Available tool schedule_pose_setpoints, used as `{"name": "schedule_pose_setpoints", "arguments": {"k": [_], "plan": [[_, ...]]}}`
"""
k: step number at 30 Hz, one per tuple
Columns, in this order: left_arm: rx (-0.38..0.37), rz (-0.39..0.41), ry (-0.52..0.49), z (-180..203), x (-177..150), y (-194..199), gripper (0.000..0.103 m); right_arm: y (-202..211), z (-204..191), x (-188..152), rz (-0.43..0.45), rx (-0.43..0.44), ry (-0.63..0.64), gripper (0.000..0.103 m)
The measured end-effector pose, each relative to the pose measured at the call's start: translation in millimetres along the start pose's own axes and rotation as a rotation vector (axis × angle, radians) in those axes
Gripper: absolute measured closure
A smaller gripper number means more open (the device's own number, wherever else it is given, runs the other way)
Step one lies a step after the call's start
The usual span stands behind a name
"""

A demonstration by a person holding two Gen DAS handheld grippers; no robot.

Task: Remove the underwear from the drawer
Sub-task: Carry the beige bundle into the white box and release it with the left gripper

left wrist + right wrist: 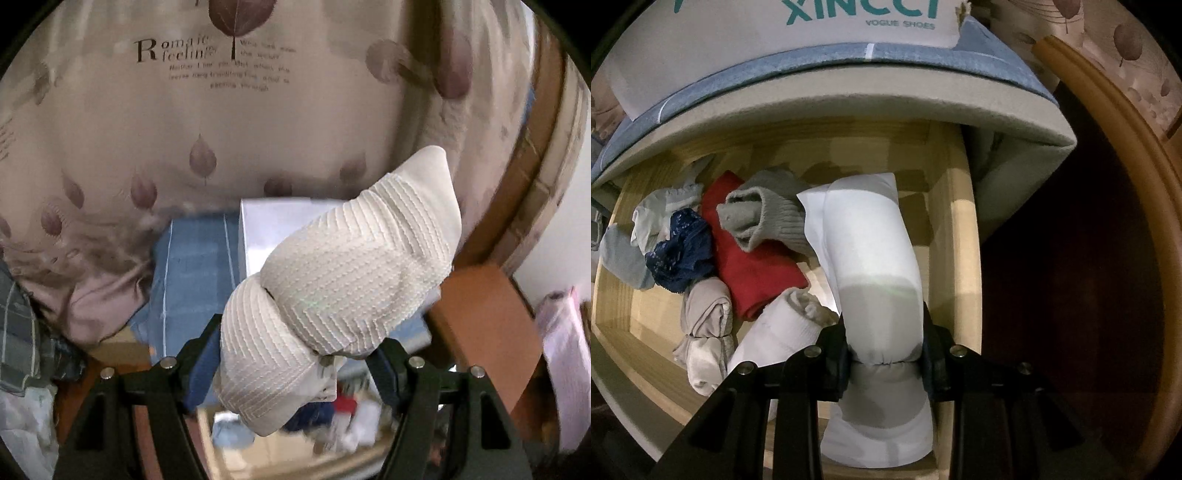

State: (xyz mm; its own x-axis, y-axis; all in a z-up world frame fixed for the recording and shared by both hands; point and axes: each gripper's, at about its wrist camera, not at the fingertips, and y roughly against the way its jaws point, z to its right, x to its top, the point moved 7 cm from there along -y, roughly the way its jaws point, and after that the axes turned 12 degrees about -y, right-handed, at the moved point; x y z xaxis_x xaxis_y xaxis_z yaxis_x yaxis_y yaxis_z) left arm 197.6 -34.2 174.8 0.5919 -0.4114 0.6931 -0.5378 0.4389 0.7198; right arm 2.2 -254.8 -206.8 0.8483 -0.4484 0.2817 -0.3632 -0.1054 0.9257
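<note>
**Lifting rolled garments from an open drawer, both grippers loaded**

Showing the task partway through. Left wrist view: the left gripper (295, 363) has its jaws clamped on a cream ribbed garment (347, 291), a rolled bundle that juts up and to the right, held above the drawer level in front of a leaf-printed bedcover (221, 129). A white box (269, 225) and a blue striped cloth (192, 266) lie behind it. This piece is judged to be already clear of the drawer, though not yet set down anywhere.

Right wrist view: the right gripper (886, 352) has its jaws closed around a white rolled garment (871, 266), pinched near its gathered lower part. The roll stands over the right side of the wooden drawer (960, 236); whether its far end touches the drawer floor cannot be told. This piece is judged gripped but not yet fully withdrawn.

Remaining in the drawer, to the left of the white roll: a grey sock-like item (764, 218), a red folded garment (750, 266), a dark blue lace piece (681, 251), a beige tied bundle (709, 325) and pale pieces at the far left. A shoe box (775, 48) rests above the drawer on a blue-edged surface.

Judgement: two items are in hand, several remain, so extraction is well short of finished
</note>
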Motion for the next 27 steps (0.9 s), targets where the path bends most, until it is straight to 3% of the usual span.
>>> {"name": "schedule_pose_setpoints", "arguments": {"k": [2, 6, 11, 15, 19, 27], "plan": [[0.005, -0.001, 0.007, -5, 25, -17, 0.030, 0, 0, 1, 0.000, -0.001, -0.001, 0.076], [0.014, -0.042, 0.038, -13, 46, -67, 0.030, 1, 0, 1, -0.005, -0.003, -0.001, 0.076], [0.032, -0.144, 0.070, -16, 35, -133, 0.030, -1, 1, 2, -0.010, 0.002, -0.003, 0.076], [0.083, -0.209, 0.086, -15, 19, -164, 0.030, -2, 1, 3, -0.013, 0.008, 0.003, 0.075], [0.158, -0.232, 0.060, -13, 7, -172, 0.030, -3, 2, 4, -0.019, 0.015, 0.006, 0.075], [0.226, -0.285, 0.066, -4, -7, -165, 0.030, -4, 3, 5, -0.022, 0.018, 0.004, 0.075]]}}
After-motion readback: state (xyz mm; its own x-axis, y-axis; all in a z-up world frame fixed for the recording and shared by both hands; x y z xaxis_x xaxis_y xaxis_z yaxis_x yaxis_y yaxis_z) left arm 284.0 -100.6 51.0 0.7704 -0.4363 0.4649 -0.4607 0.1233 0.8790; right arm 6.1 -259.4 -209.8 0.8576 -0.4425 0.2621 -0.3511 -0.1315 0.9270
